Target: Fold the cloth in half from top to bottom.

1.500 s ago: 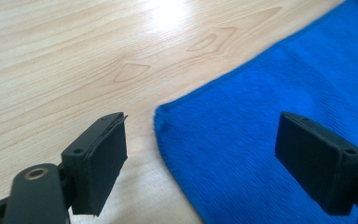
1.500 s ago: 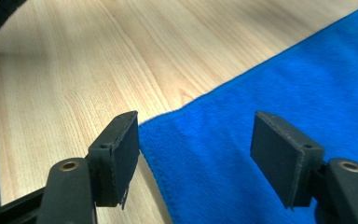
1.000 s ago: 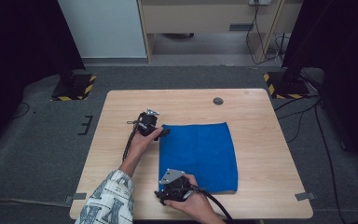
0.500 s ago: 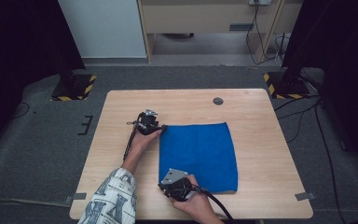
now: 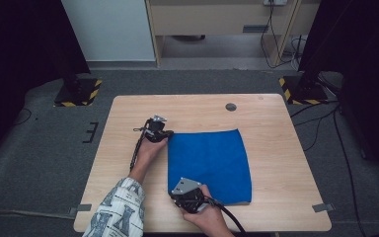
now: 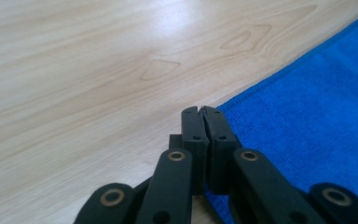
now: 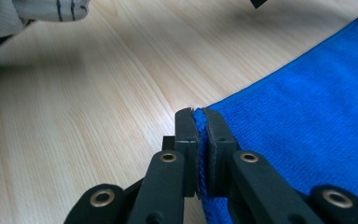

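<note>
Claws [image 6: 200, 112] [image 7: 196, 113] just closed, each pinching cloth [image 5: 209, 163] corner.

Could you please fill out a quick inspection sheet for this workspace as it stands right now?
Surface: light wooden table, with a small dark round spot near its far edge.
Job's things: blue cloth lying flat, spread out.
Clutter: nothing seen.
Grippers: left claw has just closed on the cloth's far left corner; right claw has just closed on the near left corner, cloth edge pinched between its jaws.
Cables: a black cable trails from the left claw, another from the right.
Surroundings: grey carpet, black-and-yellow striped stand bases, cabinet behind.
</note>
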Available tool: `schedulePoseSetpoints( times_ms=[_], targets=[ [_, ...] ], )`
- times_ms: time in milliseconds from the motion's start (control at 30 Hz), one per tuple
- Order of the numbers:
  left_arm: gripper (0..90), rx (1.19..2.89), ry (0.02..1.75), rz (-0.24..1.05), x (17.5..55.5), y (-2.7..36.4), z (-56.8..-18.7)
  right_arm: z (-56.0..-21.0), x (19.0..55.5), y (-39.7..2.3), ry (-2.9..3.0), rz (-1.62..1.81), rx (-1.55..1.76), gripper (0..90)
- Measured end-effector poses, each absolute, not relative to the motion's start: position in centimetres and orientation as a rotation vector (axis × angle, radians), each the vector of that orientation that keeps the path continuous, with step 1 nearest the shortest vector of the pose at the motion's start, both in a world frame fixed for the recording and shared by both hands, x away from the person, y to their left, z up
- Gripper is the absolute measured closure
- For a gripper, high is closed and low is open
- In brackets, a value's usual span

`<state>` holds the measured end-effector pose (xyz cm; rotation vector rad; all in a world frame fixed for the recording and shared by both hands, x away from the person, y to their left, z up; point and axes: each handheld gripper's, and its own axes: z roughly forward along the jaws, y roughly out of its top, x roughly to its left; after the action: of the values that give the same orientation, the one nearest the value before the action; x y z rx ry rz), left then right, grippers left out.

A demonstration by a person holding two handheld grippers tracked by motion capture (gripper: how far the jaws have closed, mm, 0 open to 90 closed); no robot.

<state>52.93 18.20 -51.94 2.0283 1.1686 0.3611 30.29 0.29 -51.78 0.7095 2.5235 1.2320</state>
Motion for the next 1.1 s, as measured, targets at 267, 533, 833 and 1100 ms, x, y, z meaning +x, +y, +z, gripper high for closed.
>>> schedulePoseSetpoints(
  times_ms=[267,533,833,1100],
  targets=[
    [88.0,2.051,1.158,0.384,52.9,20.3,-49.7,-50.9,29.8,2.9,2.492,1.281,0.709,86.7],
    [87.9,2.029,1.187,0.366,52.8,22.3,-49.3,-49.6,29.8,5.4,2.449,1.338,0.709,86.7],
    [88.0,2.000,1.174,0.328,52.7,18.1,-48.5,-49.1,29.4,0.7,2.395,1.339,0.794,86.8],
    [88.1,2.000,1.163,0.309,53.3,12.9,-48.6,-48.8,28.4,-4.8,2.361,1.323,0.866,86.8]
  ],
)
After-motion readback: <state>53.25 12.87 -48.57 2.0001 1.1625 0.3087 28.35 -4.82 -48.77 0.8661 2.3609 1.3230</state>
